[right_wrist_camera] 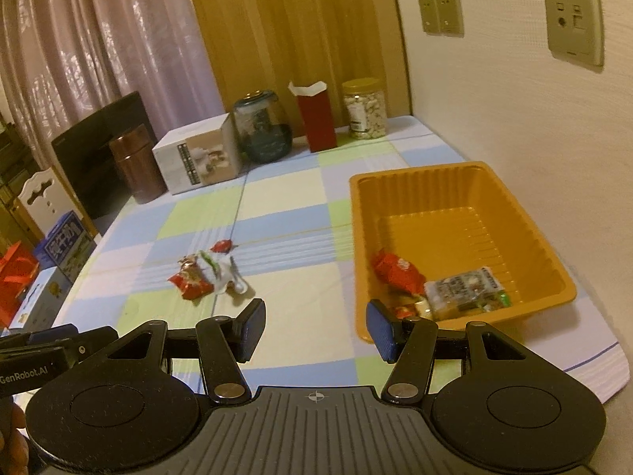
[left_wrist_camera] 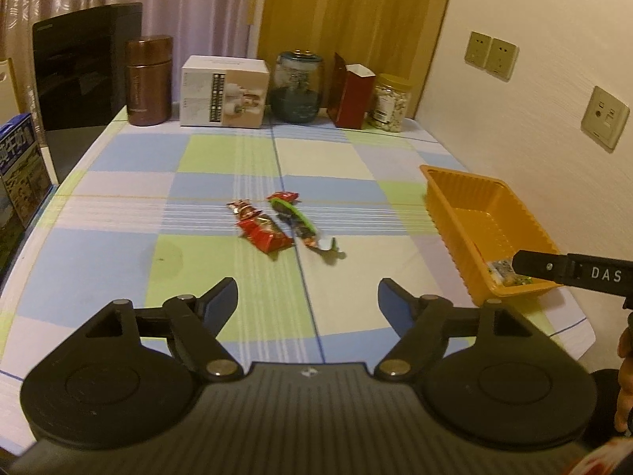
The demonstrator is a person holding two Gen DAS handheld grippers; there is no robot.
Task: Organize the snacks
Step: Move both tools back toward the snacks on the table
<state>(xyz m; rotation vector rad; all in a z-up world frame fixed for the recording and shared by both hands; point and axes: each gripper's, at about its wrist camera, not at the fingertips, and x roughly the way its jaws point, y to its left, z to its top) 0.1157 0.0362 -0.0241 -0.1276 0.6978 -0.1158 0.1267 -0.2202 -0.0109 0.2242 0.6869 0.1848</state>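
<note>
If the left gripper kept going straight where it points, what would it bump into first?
Probably the red snack packet on the checked tablecloth. The left gripper, jaws open and empty, aims down toward it; depth is hard to judge.

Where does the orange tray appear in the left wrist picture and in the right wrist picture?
Left wrist view: the orange tray is at the right edge, partly hidden behind the other gripper's finger.
Right wrist view: the orange tray fills the right middle, with snack packets at its near end.
Shared landmark: the nut jar at the far end of the table, beside the red box.
</note>
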